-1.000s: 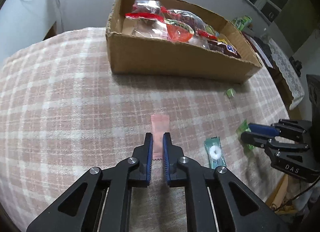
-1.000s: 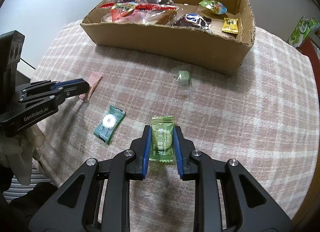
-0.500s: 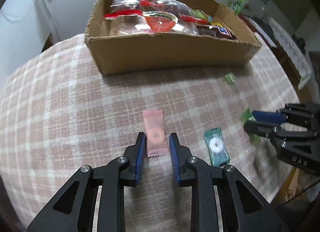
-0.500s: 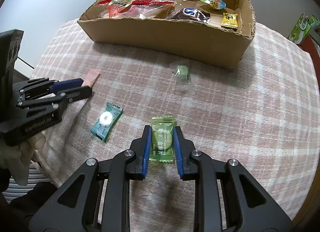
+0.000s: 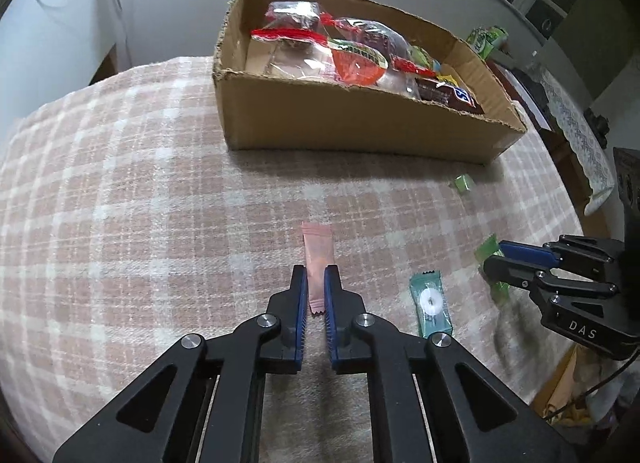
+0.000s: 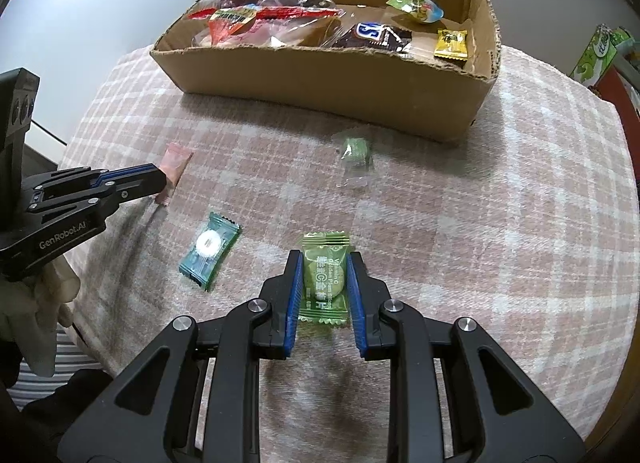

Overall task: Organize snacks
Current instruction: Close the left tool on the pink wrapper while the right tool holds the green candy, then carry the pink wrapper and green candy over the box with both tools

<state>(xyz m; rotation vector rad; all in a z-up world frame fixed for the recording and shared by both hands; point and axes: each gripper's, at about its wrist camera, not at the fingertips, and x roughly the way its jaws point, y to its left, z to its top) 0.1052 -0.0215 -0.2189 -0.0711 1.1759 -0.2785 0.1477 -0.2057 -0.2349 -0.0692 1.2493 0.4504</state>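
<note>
My left gripper [image 5: 316, 272] is shut on a pink candy packet [image 5: 317, 253], which sticks out ahead of the fingers over the checked tablecloth. It also shows in the right wrist view [image 6: 174, 162]. My right gripper [image 6: 322, 257] is shut on a green candy packet [image 6: 325, 277], low over the cloth. The cardboard box [image 5: 360, 125] with several snacks in it stands at the back of the table, also in the right wrist view [image 6: 320, 87]. A teal mint packet [image 6: 209, 249] lies between the grippers. A small green wrapped candy [image 6: 355, 152] lies in front of the box.
The round table [image 5: 120, 183] has a pink checked cloth. Its edge runs close behind both grippers. Green cartons [image 6: 598, 51] stand off the table to the right. The teal mint packet also shows in the left wrist view [image 5: 430, 301].
My left gripper opened around the pink packet half a second ago and has closed on it again. The right gripper keeps its grip on the green packet.
</note>
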